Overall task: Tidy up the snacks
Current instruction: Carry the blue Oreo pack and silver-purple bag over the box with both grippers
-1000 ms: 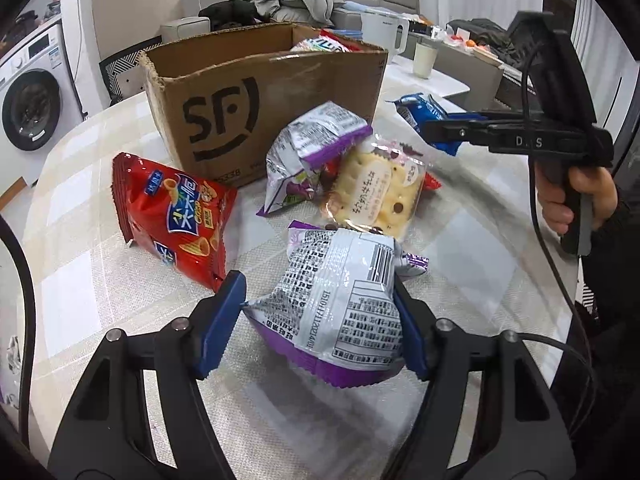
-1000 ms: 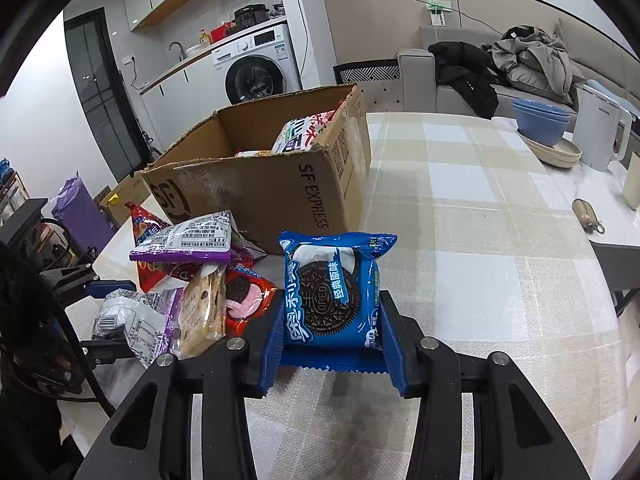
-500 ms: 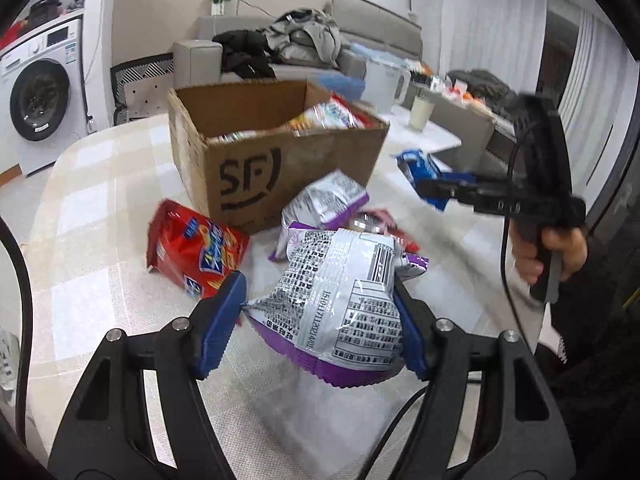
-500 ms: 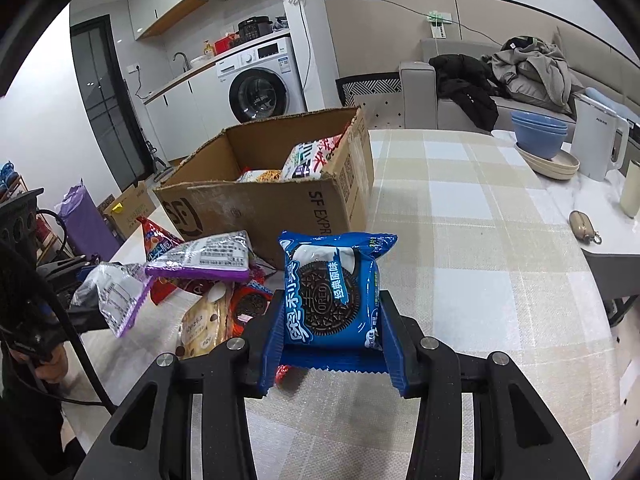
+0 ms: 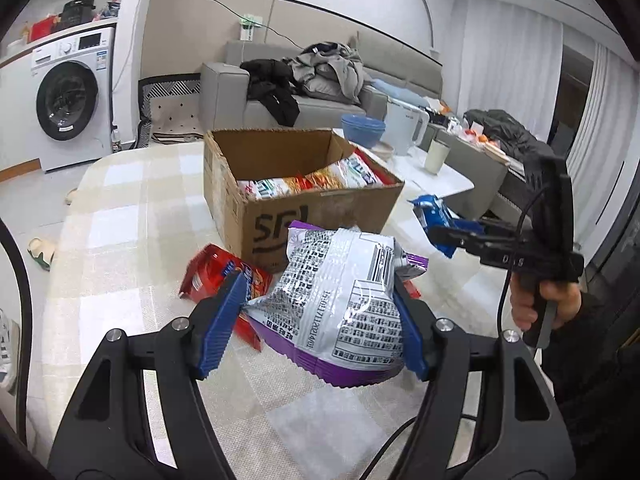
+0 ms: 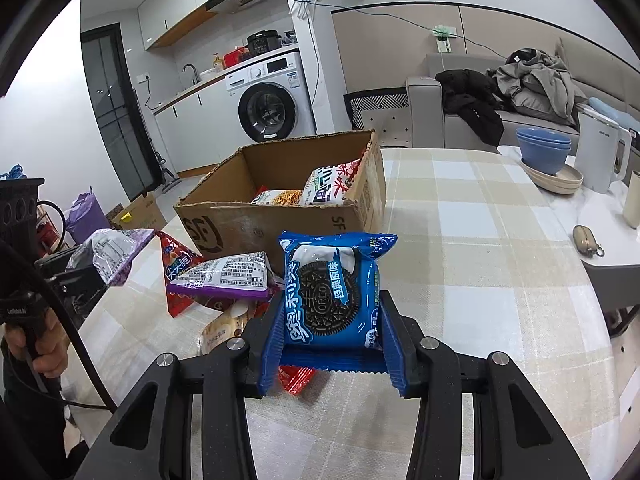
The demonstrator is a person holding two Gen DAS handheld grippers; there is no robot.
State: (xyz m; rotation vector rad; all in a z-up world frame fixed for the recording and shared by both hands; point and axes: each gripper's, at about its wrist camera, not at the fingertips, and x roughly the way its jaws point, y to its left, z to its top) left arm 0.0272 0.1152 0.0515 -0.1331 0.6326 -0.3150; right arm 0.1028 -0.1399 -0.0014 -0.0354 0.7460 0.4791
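In my left gripper [image 5: 316,324] I pinch a silver-and-purple snack bag [image 5: 340,300] by its two sides, its blue pads [image 5: 222,320] pressed into the crinkled foil. The bag hangs clear of the checked tablecloth [image 5: 132,248], on the near side of the cardboard box [image 5: 320,212] and a little above the box's printed front wall.

My right gripper [image 6: 332,340] is clamped on a blue Oreo pack [image 6: 334,292], which stands upright between the pads with its cookie picture facing the camera. This pack is also lifted off the cloth, in front of the box's near corner. From the left wrist view the same pack [image 5: 434,216] shows just beyond the box's right-hand end, held out on the right gripper, with my right hand [image 5: 548,304] wrapped around the handle.

The box sits open on the table and already holds several packets [image 6: 328,186], leaning against its far right inner wall. Against the box's front wall lie the loose snacks: a red chip bag [image 6: 176,268] propped up at the box's left front corner, a second silver-and-purple bag [image 6: 224,276] lying flat just in front of the box, and a pale biscuit pack [image 6: 224,328] nearer to me than that, partly hidden by my right gripper.

Well to the right of the box, stacked blue bowls [image 6: 542,152] and a white kettle [image 6: 600,156] stand at the table's edge.
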